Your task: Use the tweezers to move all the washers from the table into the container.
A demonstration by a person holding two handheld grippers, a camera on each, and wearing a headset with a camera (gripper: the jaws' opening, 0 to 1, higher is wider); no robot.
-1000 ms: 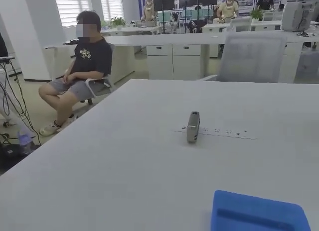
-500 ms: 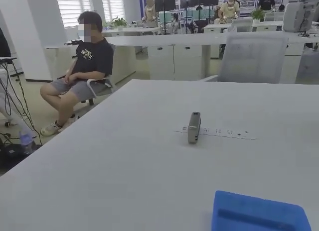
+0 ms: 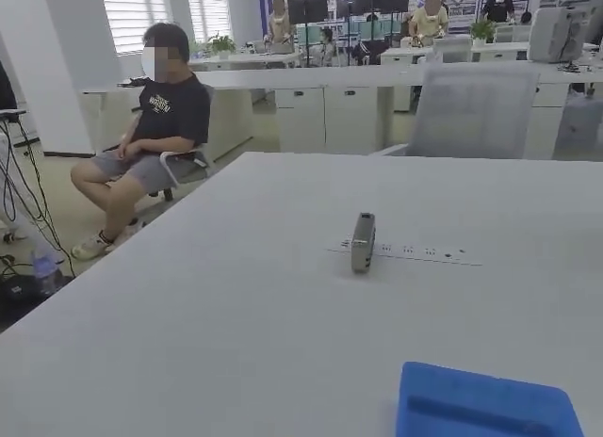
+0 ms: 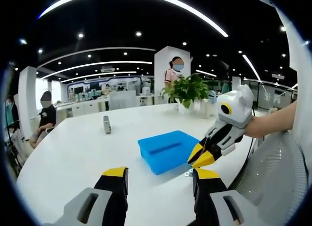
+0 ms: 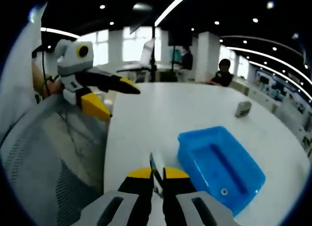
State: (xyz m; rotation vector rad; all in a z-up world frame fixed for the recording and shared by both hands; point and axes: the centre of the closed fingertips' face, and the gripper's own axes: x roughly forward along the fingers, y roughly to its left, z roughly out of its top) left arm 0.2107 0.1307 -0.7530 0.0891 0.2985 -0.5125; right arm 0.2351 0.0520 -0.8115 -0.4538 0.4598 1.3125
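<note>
Broad white bench (image 3: 236, 315), bare over most of its top. Beyond its far edge a grey mesh office chair (image 3: 476, 107), with white desks and cabinets further back. Off the bench's far left corner, a seated person in a black T-shirt and grey shorts (image 3: 160, 126).

Blue rectangular plastic container (image 3: 485, 409) stands on the bench at its near right in the head view, open side up. In the right gripper view it lies just ahead and to the right of that gripper's tips.

Left gripper (image 4: 161, 179): grey body, yellow-tipped jaws. Jaws stand well apart with nothing between them. In the right gripper view it hangs in the air off the bench's edge, above a mesh chair back, jaws likewise spread.

Right gripper (image 5: 157, 176): same make, jaws drawn together and clamped on a pair of thin metal tweezers (image 5: 153, 167). The tweezers' blades stick out forward past the yellow tips. In the left gripper view this gripper comes in from the right, tips angled down over the bench just beside the container's near corner.

Small grey block-shaped device (image 3: 363, 241) sits mid-bench on the left end of a flat white power strip (image 3: 424, 253), well apart from the container.

One small ring-shaped metal washer (image 5: 224, 191) lies flat on the container's floor, close to the corner nearest the right gripper. Any washers on the bench top are too small to make out.
</note>
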